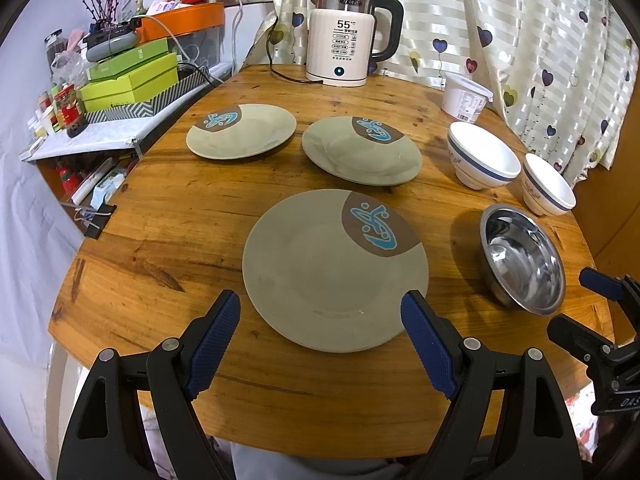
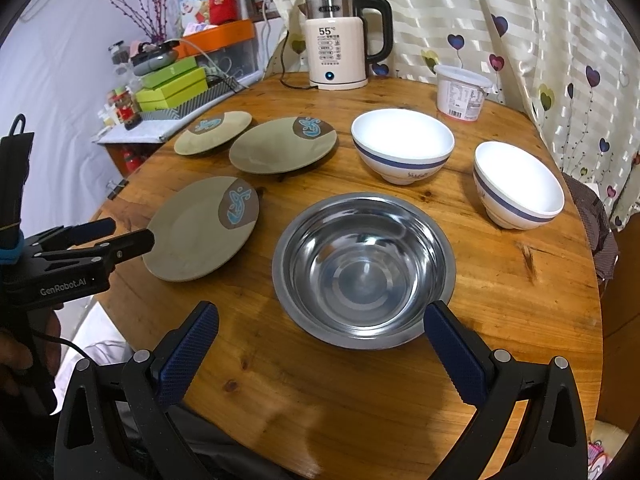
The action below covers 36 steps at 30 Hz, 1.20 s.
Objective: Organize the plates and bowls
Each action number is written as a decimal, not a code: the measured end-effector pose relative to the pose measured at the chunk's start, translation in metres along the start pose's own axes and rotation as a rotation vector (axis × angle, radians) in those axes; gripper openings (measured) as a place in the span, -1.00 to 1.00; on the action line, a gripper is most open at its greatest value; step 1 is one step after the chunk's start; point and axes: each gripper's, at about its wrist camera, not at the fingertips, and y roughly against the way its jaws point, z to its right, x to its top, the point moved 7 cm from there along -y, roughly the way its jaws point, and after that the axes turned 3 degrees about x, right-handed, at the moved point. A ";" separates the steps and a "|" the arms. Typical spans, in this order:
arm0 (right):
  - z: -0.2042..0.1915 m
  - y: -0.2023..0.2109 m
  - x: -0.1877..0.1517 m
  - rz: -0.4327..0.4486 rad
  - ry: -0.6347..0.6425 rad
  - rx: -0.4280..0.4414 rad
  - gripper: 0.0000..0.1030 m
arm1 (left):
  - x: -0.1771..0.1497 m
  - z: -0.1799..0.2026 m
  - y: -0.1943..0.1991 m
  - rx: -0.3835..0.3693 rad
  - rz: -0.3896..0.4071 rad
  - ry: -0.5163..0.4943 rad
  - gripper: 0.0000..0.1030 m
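Three olive plates with a brown and blue mark lie apart on the round wooden table (image 1: 160, 240): a near plate (image 1: 320, 280), a middle plate (image 1: 352, 156) and a far left plate (image 1: 244, 134). My left gripper (image 1: 320, 304) is open just above the near plate's front edge, holding nothing. A steel bowl (image 2: 360, 264) stands to the right, with my right gripper (image 2: 320, 316) open in front of it. Behind it stand two white bowls with blue bands, one at the middle (image 2: 402, 144) and one at the right (image 2: 518, 184).
A cream electric kettle (image 1: 344, 44) and a white plastic tub (image 1: 464, 98) stand at the table's far edge before a heart-patterned curtain (image 1: 540, 40). A cluttered shelf with green boxes (image 1: 128, 80) borders the table's left side.
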 end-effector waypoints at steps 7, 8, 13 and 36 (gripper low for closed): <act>-0.002 0.001 0.002 0.005 0.006 -0.008 1.00 | 0.000 -0.001 0.000 0.003 0.000 -0.002 0.61; -0.003 0.000 0.002 0.005 0.008 -0.009 1.00 | 0.000 -0.002 0.000 0.004 0.000 -0.004 0.61; -0.004 0.000 0.002 -0.001 0.006 -0.016 1.00 | 0.001 -0.004 0.000 0.006 0.000 0.003 0.61; 0.003 -0.006 0.003 -0.021 -0.038 -0.025 0.66 | 0.001 -0.002 -0.007 0.003 -0.002 0.000 0.61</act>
